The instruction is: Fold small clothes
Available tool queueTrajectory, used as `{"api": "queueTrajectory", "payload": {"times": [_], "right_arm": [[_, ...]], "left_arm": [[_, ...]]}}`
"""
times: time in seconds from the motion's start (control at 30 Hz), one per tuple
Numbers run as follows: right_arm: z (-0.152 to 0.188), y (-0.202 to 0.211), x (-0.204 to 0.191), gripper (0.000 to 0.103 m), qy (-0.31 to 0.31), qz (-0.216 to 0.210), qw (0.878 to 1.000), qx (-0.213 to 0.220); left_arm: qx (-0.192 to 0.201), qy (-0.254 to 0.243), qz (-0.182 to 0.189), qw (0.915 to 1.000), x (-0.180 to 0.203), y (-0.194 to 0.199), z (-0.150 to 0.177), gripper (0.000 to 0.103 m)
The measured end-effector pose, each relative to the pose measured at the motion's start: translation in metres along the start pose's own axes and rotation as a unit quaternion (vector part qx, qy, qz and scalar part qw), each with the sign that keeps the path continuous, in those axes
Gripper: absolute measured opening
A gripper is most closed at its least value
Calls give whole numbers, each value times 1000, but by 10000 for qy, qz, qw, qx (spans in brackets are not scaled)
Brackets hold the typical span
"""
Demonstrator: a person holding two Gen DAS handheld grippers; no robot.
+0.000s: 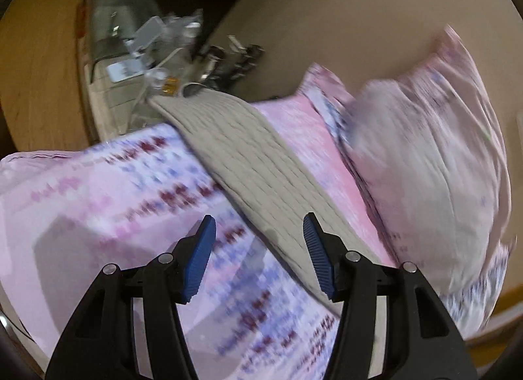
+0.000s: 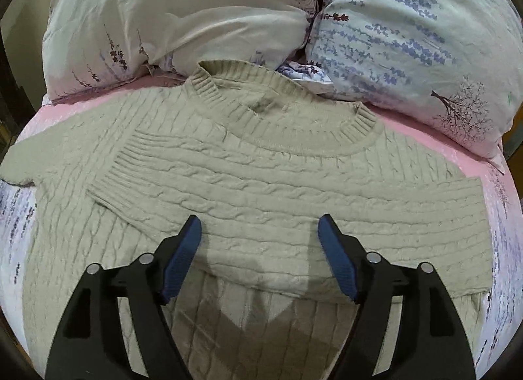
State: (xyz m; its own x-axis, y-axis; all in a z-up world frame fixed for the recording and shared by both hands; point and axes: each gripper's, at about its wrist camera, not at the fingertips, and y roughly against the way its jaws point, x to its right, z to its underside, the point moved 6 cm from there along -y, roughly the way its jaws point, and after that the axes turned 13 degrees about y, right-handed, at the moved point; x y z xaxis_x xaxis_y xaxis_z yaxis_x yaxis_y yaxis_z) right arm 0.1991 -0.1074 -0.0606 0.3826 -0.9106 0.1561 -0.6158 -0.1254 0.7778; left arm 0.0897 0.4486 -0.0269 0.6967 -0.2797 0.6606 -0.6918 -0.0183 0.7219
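The right gripper [image 2: 258, 233] hangs over the beige cable-knit sweater [image 2: 261, 164], its blue pads spread wide with nothing between them; the sweater lies flat on the bed straight ahead of it, one sleeve [image 2: 157, 164] folded across the chest and the ribbed collar [image 2: 294, 125] pointing away; two floral pillows [image 2: 408, 36] rest beyond the collar on the pink sheet [image 2: 457, 151]; the left gripper [image 1: 260, 233] is likewise wide open and empty, tilted above the bed's edge, with a strip of the sweater [image 1: 248, 157] running ahead between its fingers over the patterned bedding [image 1: 114, 183]; that view is blurred; further ahead sits cluttered hardware [image 1: 147, 36] beside a wooden surface [image 1: 39, 69] and a plain tan wall [image 1: 359, 13].
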Motion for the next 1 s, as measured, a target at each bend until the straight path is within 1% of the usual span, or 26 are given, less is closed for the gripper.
{"api": "queueTrajectory", "payload": {"times": [0.13, 0.23, 0.33, 0.37, 0.4, 0.47, 0.53, 0.6, 0.67, 0.73, 0.87, 0.93, 1.0], "right_arm": [[0, -2, 3, 78, -74, -34, 10000, -45], [0, -2, 4, 78, -63, 1, 10000, -40], [1, -2, 4, 79, -71, -11, 10000, -33], [1, -2, 4, 79, -70, -21, 10000, -30], [1, -1, 4, 79, -57, -36, 10000, -26], [2, -1, 4, 79, -46, -48, 10000, -17], [2, 0, 3, 79, -59, -47, 10000, -7], [3, 1, 4, 79, -71, -86, 9999, 12], [4, 3, 4, 79, -75, -137, 9999, 35], [6, 5, 5, 79, -90, -193, 9998, 57], [8, 13, 11, 79, -185, -259, 9994, 148], [10, 17, 16, 79, -235, -261, 9992, 198], [12, 19, 21, 79, -303, -254, 9990, 229]], "left_arm": [[89, 320, 72, 9994, -6, -5, -21, 55], [209, 469, 73, 9987, -9, -6, -33, 52], [370, 593, 66, 9975, -13, -8, -43, 45], [432, 617, 62, 9971, -14, -9, -45, 42], [465, 597, 47, 9971, -14, -10, -47, 39], [518, 491, -76, 9974, -11, -13, -50, 37], [495, 515, -91, 9974, -11, -18, -53, 26], [437, 713, 5, 9965, -15, -22, -53, 7], [518, 701, 11, 9962, -13, -23, -53, 6], [656, 508, 17, 9966, -2, -18, -49, 6], [777, -161, 429, 9959, 49, -2, -27, 5], [742, -657, 745, 9923, 86, 6, -3, 5], [608, -1126, 1068, 9860, 121, 12, 27, 5]]}}
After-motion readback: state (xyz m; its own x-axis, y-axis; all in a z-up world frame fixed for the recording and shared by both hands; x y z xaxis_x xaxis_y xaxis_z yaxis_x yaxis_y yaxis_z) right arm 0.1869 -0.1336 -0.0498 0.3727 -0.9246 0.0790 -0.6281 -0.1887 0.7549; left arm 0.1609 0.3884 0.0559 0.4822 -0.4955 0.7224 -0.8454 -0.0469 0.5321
